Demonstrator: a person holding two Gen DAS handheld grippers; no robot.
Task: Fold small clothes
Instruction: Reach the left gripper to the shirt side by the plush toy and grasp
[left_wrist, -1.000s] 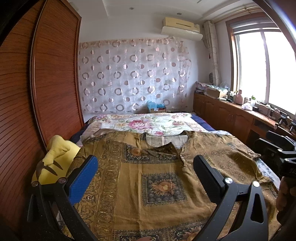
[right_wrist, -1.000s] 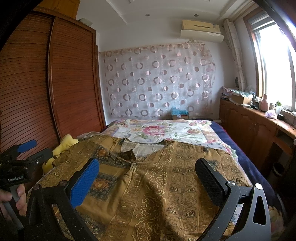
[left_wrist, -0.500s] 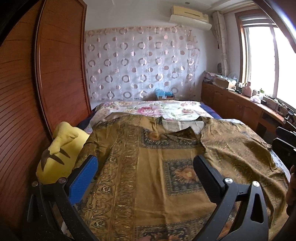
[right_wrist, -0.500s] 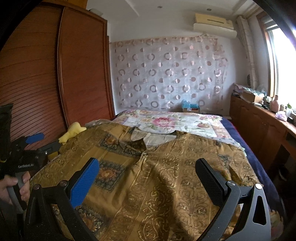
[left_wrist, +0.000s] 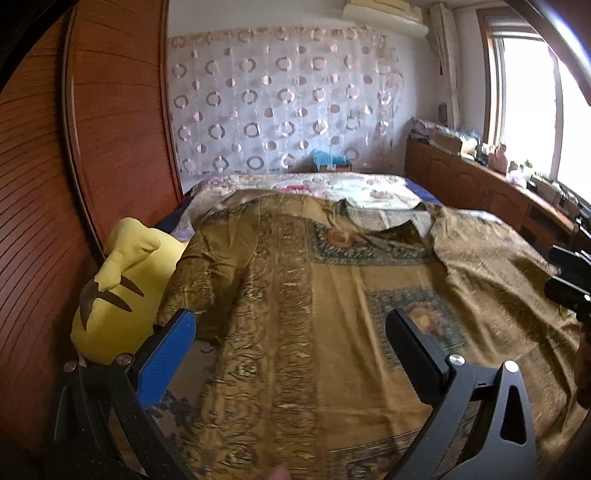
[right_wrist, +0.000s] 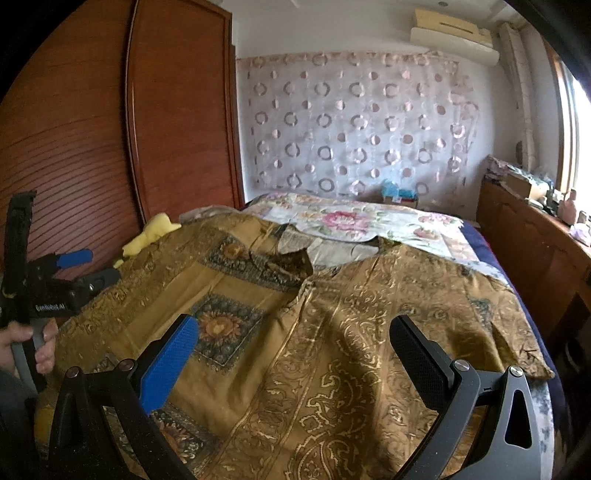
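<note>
Gold patterned shirt (right_wrist: 332, 350) lies spread flat on the bed (right_wrist: 369, 218), front up, collar toward the far curtain wall, hem toward me; long axis runs away from me along the bed. My left gripper (left_wrist: 291, 354) hovers over its left half, jaws spread wide, holding nothing. My right gripper (right_wrist: 291, 354) likewise gapes empty above the right half. Yellow plush toy (left_wrist: 118, 288) touches the left sleeve.
</note>
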